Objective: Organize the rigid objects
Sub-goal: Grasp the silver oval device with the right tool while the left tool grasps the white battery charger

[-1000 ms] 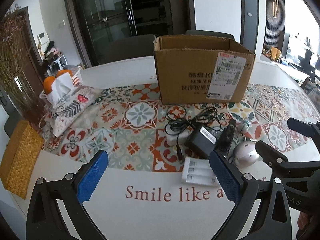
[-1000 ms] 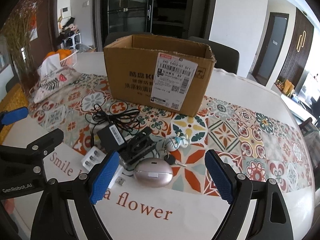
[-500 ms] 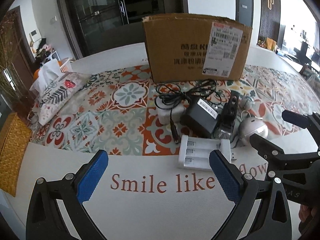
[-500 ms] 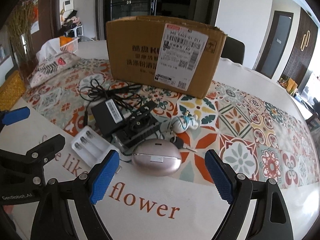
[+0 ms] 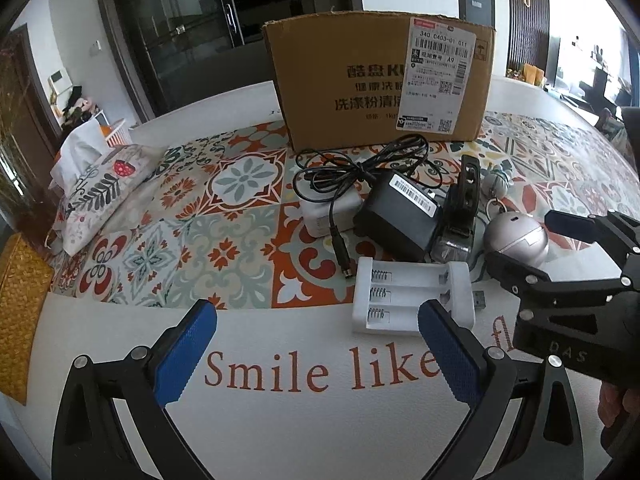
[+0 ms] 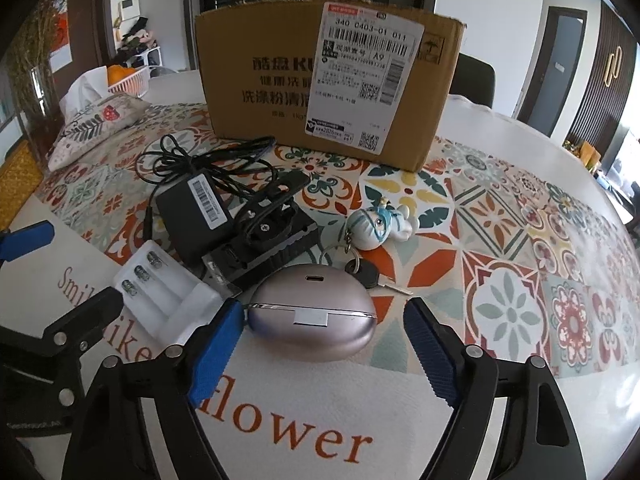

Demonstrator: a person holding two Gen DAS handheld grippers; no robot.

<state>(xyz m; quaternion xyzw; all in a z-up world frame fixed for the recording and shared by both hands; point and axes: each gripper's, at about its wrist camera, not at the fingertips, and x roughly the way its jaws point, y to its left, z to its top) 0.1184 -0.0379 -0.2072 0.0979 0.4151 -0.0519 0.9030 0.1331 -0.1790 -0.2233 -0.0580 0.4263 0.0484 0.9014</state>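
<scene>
A pile of small objects lies before a cardboard box, which also shows in the right wrist view. The pile holds a white battery holder, a black power adapter with a coiled cable, a black mount, a pinkish-silver oval case and a key with a figurine keychain. My left gripper is open, low over the table, just left of the battery holder. My right gripper is open around the near side of the oval case.
A patterned tissue pouch and a white basket with oranges sit at the far left. A woven yellow mat lies at the left table edge. The tablecloth has printed red lettering near me.
Both grippers have moved lower and closer to the pile. The oval case now sits between the right fingers. The battery holder is nearer the left gripper's right finger.
</scene>
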